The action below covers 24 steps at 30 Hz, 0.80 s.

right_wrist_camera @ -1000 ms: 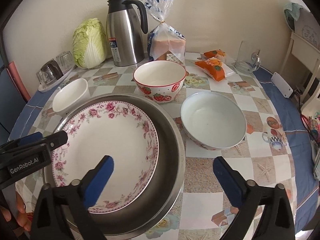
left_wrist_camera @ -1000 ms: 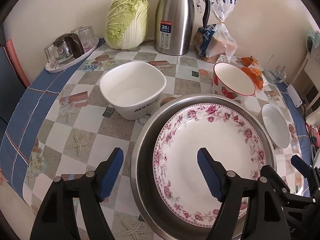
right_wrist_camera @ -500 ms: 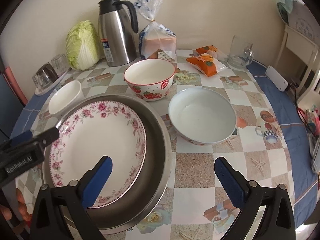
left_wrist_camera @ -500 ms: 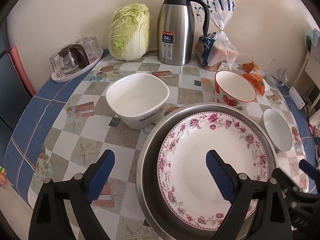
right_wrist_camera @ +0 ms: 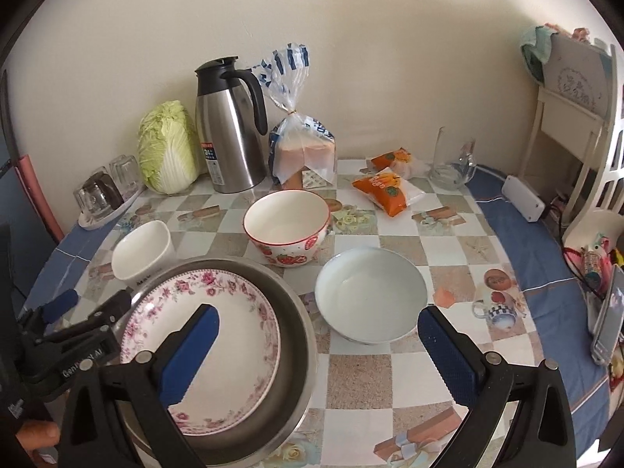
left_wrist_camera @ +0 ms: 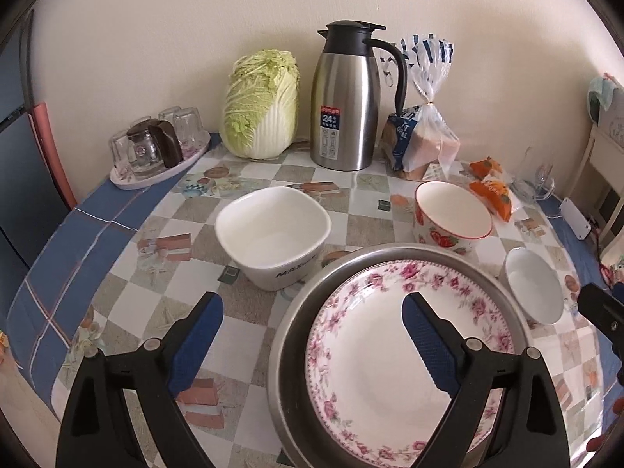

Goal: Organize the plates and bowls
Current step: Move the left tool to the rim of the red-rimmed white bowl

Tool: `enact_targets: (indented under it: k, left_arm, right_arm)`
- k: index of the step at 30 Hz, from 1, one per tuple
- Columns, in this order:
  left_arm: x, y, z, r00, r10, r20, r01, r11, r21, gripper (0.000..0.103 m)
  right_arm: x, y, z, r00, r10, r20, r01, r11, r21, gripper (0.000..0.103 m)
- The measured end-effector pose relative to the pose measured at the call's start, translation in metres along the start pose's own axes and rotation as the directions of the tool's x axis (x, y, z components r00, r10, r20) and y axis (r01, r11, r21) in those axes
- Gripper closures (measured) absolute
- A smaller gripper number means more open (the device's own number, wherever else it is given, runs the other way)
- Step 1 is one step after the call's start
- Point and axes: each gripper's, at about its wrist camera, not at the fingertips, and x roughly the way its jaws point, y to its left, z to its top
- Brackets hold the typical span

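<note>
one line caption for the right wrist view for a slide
Open right tongs above a floral plate in a steel basin, beside a pale blue bowl.

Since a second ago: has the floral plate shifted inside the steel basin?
No. The floral plate lies toward the same side of the steel basin, nearer the square white bowl; only the cameras pulled back.

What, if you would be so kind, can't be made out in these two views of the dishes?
- Near rim of the steel basin: both views, cut off by the lower edge and the gripper frames.
- Lettering on the square white bowl: left wrist view, partly hidden by the basin.
- Thermos label: too small to read.
- Floral plate: partly hidden by a blue pad.
</note>
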Motion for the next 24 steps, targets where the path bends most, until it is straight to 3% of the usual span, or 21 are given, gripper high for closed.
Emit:
enact_targets:
  k: [5,8,15,20,24]
  left_arm:
    - [-0.002,-0.004,0.019,0.999,-0.031,0.006,0.031,0.999,0.019,0.010]
    - [-0.005,-0.005,0.036,0.999,-0.045,0.022,0.044,0.998,0.034,0.010]
    - [-0.006,-0.022,0.085,0.998,-0.027,0.059,0.019,0.991,0.129,0.010]
    - [0.016,-0.026,0.114,1.000,-0.026,0.007,0.026,0.996,0.086,0.009]
    - [0.036,-0.022,0.130,0.999,-0.018,-0.028,0.019,0.999,0.038,0.009]
  right_arm:
    - [0.005,-0.005,0.013,1.000,-0.009,-0.012,0.009,0.999,0.038,0.000]
    - [0.007,-0.008,0.025,0.998,-0.054,0.012,0.054,0.998,0.035,0.000]
    - [0.016,-0.016,0.061,0.996,-0.066,0.057,0.061,0.995,0.085,0.000]
    - [0.031,-0.024,0.084,0.999,-0.042,0.035,0.038,0.993,0.111,0.000]
    - [0.043,-0.035,0.097,0.998,-0.069,0.016,0.066,0.991,0.119,0.000]
